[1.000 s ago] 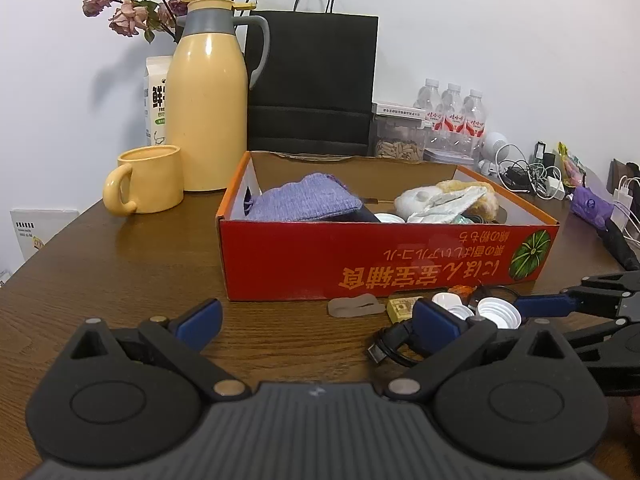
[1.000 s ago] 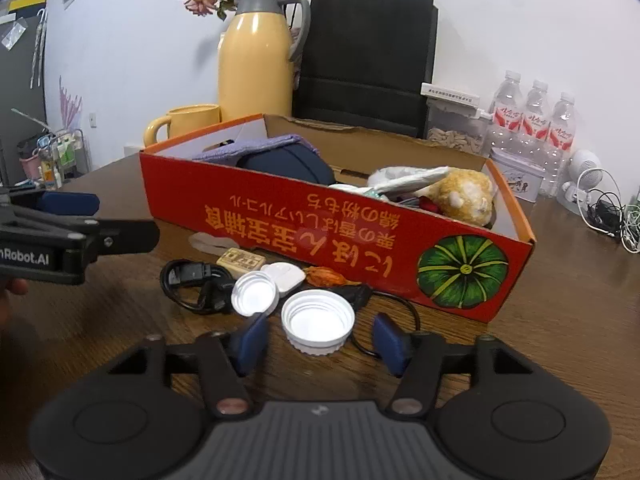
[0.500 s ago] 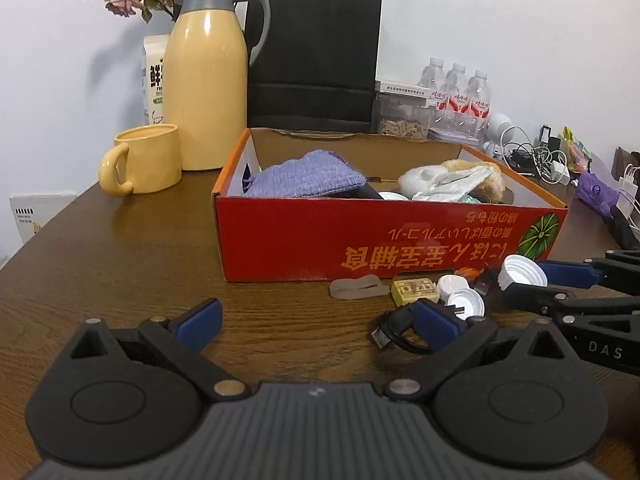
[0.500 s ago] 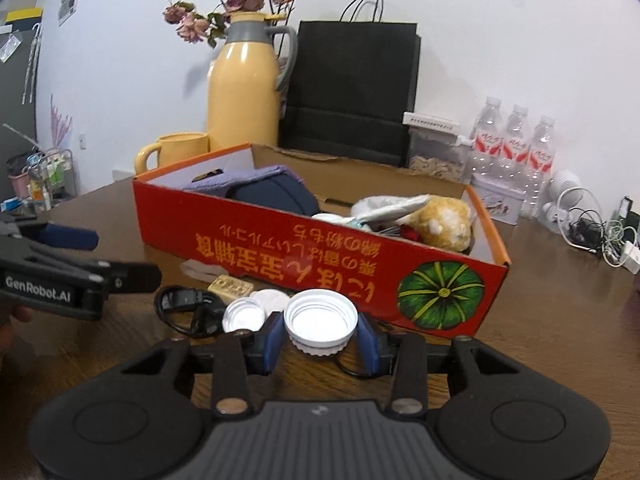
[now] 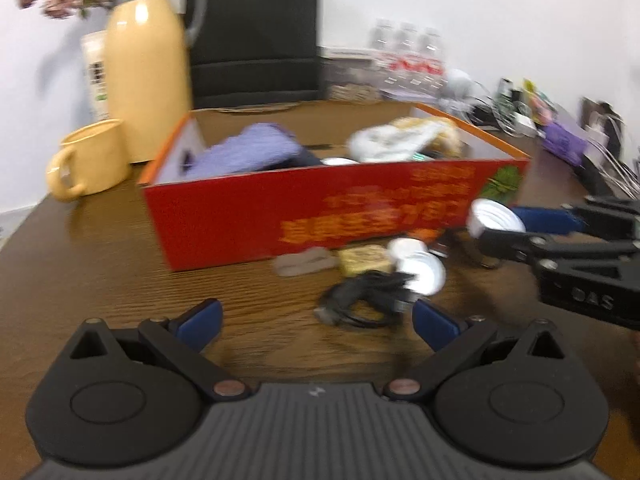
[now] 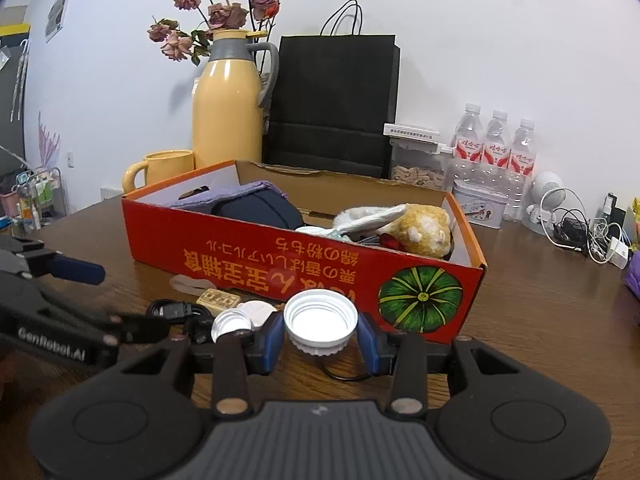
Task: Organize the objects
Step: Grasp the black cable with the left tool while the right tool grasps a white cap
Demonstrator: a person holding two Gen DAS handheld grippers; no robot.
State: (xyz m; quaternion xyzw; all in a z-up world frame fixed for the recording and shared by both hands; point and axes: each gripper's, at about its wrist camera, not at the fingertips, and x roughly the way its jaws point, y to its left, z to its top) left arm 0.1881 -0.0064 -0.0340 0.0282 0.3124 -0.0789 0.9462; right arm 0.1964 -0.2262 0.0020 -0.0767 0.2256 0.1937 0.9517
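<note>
My right gripper (image 6: 320,338) is shut on a large white jar lid (image 6: 320,322) and holds it above the table in front of the red cardboard box (image 6: 280,268). The lid also shows in the left wrist view (image 5: 494,218). My left gripper (image 5: 316,322) is open and empty, just behind a coiled black cable (image 5: 362,300). Loose on the table before the box lie a smaller white lid (image 6: 231,322), a small yellow box (image 6: 218,300), a beige strap (image 5: 304,262) and the cable. The red box holds a purple cloth (image 5: 248,152) and a plush toy (image 6: 424,226).
A yellow thermos (image 6: 226,104), a yellow mug (image 6: 162,168) and a black paper bag (image 6: 334,100) stand behind the box. Water bottles (image 6: 494,148), a tin and tangled chargers (image 6: 580,228) sit at the right. The left gripper (image 6: 52,308) shows at the left.
My right gripper closed on the large white lid and lifted it off the table. My left gripper moved back and left a little; its view is motion-blurred.
</note>
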